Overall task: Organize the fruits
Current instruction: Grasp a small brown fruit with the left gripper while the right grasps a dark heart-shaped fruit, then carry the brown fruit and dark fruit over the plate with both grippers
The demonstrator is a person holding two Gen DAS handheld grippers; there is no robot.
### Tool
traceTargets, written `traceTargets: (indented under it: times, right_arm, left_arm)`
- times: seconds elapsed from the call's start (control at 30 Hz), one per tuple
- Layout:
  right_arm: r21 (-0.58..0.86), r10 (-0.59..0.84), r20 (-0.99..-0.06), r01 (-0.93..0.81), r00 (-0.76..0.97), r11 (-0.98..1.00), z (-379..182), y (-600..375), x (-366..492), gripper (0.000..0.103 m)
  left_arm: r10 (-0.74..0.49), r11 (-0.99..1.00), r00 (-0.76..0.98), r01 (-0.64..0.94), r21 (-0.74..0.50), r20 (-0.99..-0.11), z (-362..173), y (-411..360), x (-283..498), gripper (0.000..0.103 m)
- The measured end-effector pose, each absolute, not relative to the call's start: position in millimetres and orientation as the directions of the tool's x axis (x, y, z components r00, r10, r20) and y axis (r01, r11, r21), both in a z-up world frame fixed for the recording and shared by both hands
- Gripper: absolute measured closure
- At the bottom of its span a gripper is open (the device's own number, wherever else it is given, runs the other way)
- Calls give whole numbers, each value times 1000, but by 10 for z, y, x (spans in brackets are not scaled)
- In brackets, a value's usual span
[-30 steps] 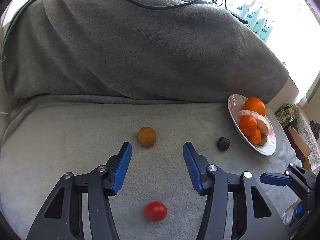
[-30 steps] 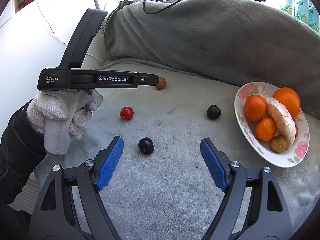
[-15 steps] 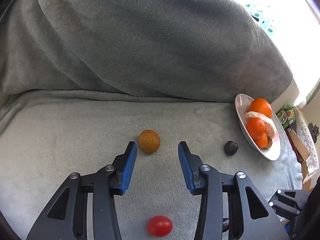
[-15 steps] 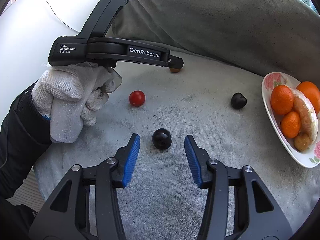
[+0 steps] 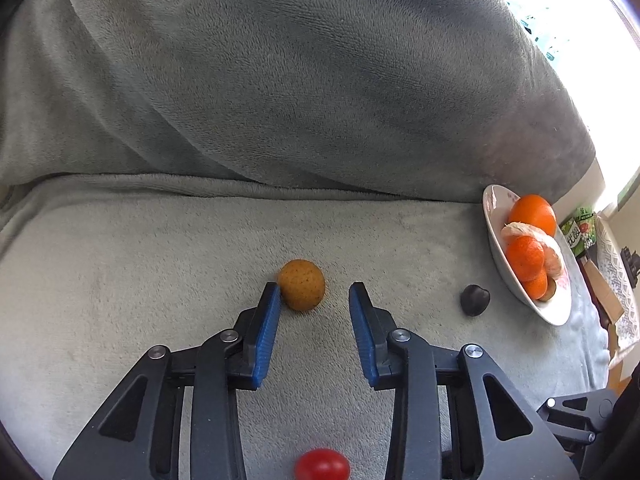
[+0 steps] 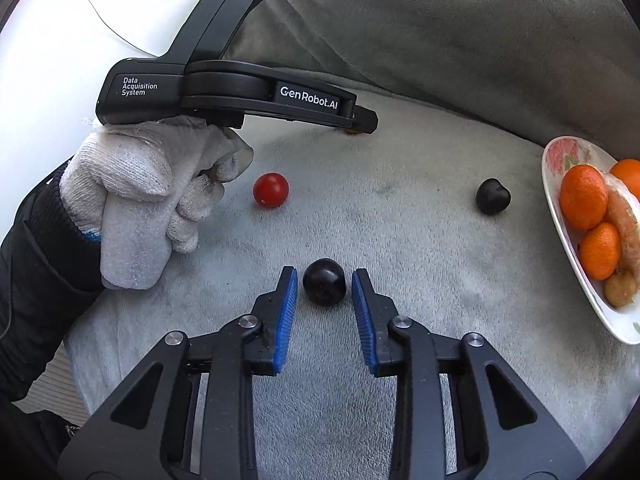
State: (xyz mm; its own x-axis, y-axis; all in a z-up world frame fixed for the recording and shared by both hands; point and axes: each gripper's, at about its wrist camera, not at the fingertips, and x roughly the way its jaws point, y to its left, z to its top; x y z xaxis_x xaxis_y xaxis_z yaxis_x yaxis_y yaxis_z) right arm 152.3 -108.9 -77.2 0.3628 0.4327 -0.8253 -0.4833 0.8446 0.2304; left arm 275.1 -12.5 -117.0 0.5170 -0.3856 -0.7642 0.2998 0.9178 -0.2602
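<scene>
Closing, unclenched right gripper point(image 6: 325, 286) brackets dark plum point(image 6: 324, 282), left gripper point(image 5: 314, 300) brown fruit point(image 5: 301, 285), off-centre; either may roll away.

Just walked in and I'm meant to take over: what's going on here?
A person with a gripper in each hand is gathering loose fruit from a grey blanket onto a plate that already holds oranges. The left gripper has been closing around a small brown fruit; the right gripper has been closing around a dark plum. Neither is clamped yet. A red tomato and another dark fruit lie loose.
</scene>
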Motion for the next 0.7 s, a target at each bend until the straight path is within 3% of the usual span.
traceTargets:
  times: [0.17,0.7]
  right_arm:
    - [222,425,-831,-485,360,846,-789,-1063,1491,78]
    - [232,438,-809,-472,392,851,-621,-1227,1402,80]
  left_arm:
    - [-366,926,520,282,-249,-772,-1196,-115,2766,79]
    - [-400,914,522,292,-283,-753,-1150,-55,2716,80]
